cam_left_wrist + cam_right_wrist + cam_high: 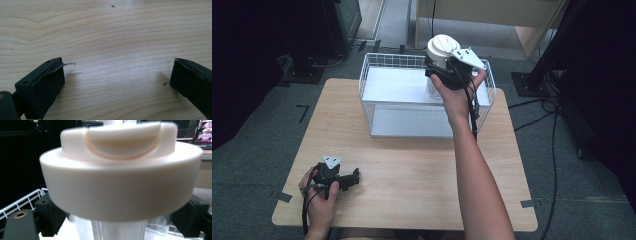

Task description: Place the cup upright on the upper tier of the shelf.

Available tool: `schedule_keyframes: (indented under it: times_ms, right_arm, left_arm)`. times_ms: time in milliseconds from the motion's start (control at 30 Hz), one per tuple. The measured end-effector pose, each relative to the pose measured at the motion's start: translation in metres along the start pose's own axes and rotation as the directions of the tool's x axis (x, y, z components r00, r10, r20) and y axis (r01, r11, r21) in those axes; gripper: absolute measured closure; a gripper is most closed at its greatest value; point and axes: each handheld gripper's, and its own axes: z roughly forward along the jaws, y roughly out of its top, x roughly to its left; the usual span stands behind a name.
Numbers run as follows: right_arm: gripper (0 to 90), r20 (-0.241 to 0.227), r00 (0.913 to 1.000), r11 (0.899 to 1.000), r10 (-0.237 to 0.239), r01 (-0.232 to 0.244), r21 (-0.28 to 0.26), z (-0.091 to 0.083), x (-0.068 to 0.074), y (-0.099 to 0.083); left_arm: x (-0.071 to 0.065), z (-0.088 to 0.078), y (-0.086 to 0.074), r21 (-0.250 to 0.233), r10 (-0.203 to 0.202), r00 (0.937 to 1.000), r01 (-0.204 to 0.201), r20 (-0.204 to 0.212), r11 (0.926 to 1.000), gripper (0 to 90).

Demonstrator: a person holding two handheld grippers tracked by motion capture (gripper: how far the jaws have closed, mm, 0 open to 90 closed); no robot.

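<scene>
The right gripper (447, 70) clamps the white-lidded jar (441, 50) upright over the wire basket (377, 65), probably for placing, while the left gripper (354, 177) rests wide open on the desk (412, 170).

A lab or test room set up for recording is showing here. A small wooden table (412, 170) is standing alone on grey carpet (257, 165), and tape marks (302, 112) are lying on the carpet to the left of the table. Black stands and equipment (312, 35) are sitting beyond the table's far left corner, and black cables (544, 107) are trailing over the floor to its right. Pale wooden furniture (492, 15) is standing behind the table.
</scene>
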Motion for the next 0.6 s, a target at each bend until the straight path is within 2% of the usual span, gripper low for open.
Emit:
schedule_keyframes:
  times_ms: [67,133,233,333,433,600]
  right_arm:
    - [10.6,0.007,1.0,1.0,-0.005,0.004,0.008,-0.001,0.0,-0.001]
    - [3.4,0.026,0.9995,0.999,-0.019,0.018,0.033,-0.001,-0.002,-0.002]
    - [0.0,0.004,1.0,0.999,-0.005,0.005,0.05,-0.004,-0.008,-0.007]
    - [0.0,-0.015,0.9999,0.998,0.0,0.001,0.057,-0.008,-0.012,-0.013]
    - [0.0,-0.003,0.9998,0.998,-0.018,0.019,0.06,-0.015,-0.014,-0.022]
    - [0.0,0.002,0.9999,0.998,-0.017,0.016,0.06,-0.023,-0.017,-0.03]
  left_arm:
    - [0.0,0.0,0.0,-0.001,0.0,1.0,0.0,0.0,1.0,0.0]
    - [0.0,0.0,0.0,-0.001,0.0,1.0,0.0,0.0,1.0,0.0]
    - [0.0,0.0,0.0,-0.003,-0.001,1.0,0.001,-0.001,1.0,0.0]
    - [0.0,0.0,0.0,-0.001,0.001,1.0,-0.001,-0.001,1.0,0.0]
    - [0.0,0.0,0.0,-0.002,0.001,1.0,-0.001,-0.001,1.0,0.0]
    - [0.0,0.0,0.0,-0.002,0.002,1.0,-0.002,-0.001,1.0,0.0]
